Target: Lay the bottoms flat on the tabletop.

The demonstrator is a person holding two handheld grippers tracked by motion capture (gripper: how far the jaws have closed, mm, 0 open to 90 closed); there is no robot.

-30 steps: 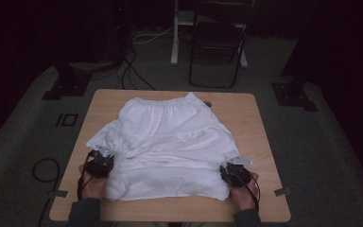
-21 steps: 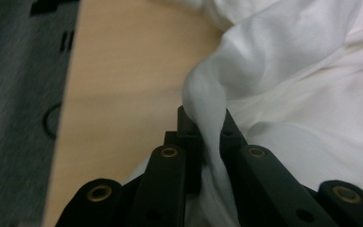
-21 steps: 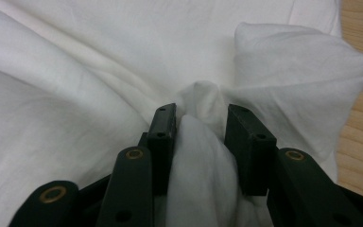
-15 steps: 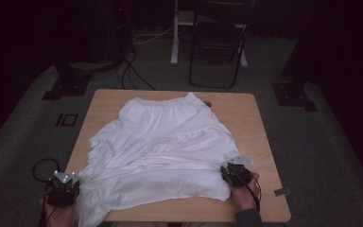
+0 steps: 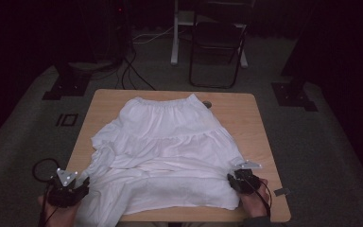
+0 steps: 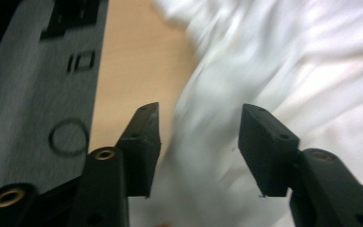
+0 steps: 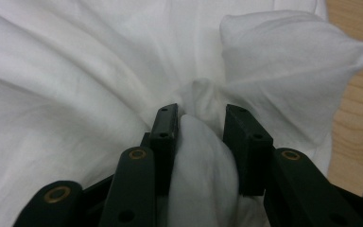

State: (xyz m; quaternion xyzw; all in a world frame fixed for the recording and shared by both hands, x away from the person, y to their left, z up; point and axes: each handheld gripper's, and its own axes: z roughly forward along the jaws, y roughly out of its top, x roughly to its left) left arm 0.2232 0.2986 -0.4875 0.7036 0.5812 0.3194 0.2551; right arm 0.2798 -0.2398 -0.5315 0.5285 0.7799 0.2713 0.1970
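Dark floor and a black folding chair [image 5: 216,45] surround a pale wooden table [image 5: 260,137], where a white tiered skirt [image 5: 170,142] lies spread, waistband toward the top of the frame and hem toward the bottom edge.

At lower left of the high view, the left gripper [image 5: 68,188] sits just off the table's corner, beside the skirt's lower-left hem, which droops over the edge. Its jaws have just been opening and now stand spread. In the left gripper view the left gripper [image 6: 198,142] has blurred white cloth lying between and beyond the jaws, but neither pad presses on it.

At lower right, the right gripper [image 5: 242,180] sits on the hem corner. In the right gripper view the right gripper [image 7: 201,142] pinches a thick bunch of fabric between its pads.

I judge the cloth light, limp and quick to slide or sag, so hem corners or the gathered waistband make the surest holds.
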